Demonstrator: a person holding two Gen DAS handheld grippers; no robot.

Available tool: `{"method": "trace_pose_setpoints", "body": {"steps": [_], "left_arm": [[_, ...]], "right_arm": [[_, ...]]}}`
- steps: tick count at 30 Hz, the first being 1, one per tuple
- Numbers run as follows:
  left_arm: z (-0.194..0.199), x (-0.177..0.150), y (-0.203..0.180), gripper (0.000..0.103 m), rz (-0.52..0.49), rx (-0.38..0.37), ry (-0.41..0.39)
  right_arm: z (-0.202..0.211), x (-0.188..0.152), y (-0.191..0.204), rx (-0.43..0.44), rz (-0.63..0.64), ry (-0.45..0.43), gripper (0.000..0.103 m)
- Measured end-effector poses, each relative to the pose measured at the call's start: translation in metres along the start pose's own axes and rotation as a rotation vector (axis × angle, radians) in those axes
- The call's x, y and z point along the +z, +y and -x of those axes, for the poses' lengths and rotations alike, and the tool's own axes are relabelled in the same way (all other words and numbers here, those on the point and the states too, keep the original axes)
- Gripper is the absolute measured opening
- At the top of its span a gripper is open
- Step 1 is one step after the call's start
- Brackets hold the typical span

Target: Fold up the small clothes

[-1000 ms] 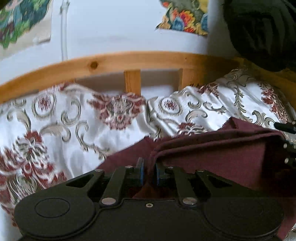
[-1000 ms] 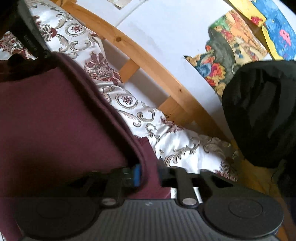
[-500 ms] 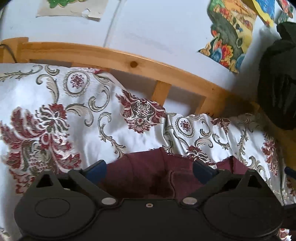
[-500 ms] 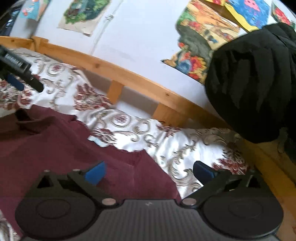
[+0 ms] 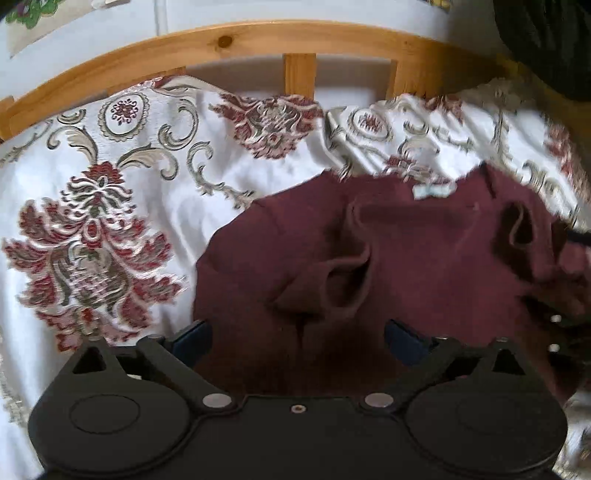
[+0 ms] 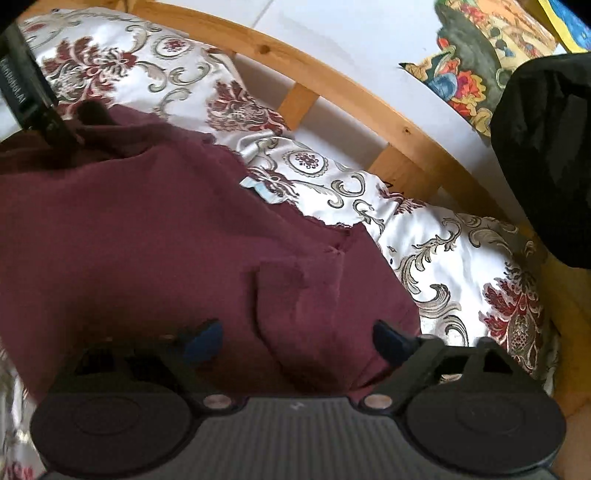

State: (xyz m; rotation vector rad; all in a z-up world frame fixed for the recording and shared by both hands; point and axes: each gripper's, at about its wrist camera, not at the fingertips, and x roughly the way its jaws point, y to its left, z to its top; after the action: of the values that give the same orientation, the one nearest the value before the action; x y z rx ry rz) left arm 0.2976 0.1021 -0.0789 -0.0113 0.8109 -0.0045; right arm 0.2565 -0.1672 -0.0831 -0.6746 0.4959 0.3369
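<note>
A maroon garment lies crumpled on the floral bedspread, with a cuff-like opening near its middle and a small white label at its far edge. My left gripper stands open over its near part. Its jaws are closing, and the cloth lies between them untouched by the pads. In the right wrist view the same garment fills the left half. My right gripper is open over the garment's right corner. Its jaws are also closing, and the pads do not touch the cloth between them. The left gripper's black body shows at the upper left.
The bedspread is white with red and grey flowers. A wooden bed rail runs along the back against a white wall. A bulky black cloth thing hangs at the right, beside a colourful picture.
Both grippers were shut on the raised maroon cloth a second ago. They have opened wide and let go, and the garment now lies on the bedspread. The right jaws have since narrowed a little.
</note>
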Motion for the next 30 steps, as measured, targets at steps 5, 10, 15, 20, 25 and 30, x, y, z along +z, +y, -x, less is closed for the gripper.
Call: {"method": "trace_pose_setpoints", "body": {"steps": [5,10,15,20,25,30], "left_arm": [[-0.004,0.007,0.008,0.065,0.035,-0.022,-0.079],[-0.003,0.011,0.018,0.019,0.111,-0.102,-0.112],[0.017,0.012,0.021,0.012,0.124,-0.104,-0.217],[0.036,0.013,0.032,0.006,0.136,-0.018,-0.325],[0.032,0.016,0.047,0.005,0.192,0.053,-0.336],[0.004,0.018,0.053,0.003,0.221,0.079,-0.283]], "right_arm": [[-0.005,0.008,0.0,0.027,-0.017,0.001,0.034],[0.0,0.007,-0.006,0.002,-0.02,-0.038,0.015],[0.006,0.008,-0.022,-0.067,-0.058,-0.075,0.007],[0.008,0.007,-0.046,-0.164,-0.137,-0.099,0.005],[-0.001,-0.001,-0.061,-0.201,-0.175,-0.091,0.005],[-0.016,-0.009,-0.059,-0.194,-0.181,-0.032,0.005]]}}
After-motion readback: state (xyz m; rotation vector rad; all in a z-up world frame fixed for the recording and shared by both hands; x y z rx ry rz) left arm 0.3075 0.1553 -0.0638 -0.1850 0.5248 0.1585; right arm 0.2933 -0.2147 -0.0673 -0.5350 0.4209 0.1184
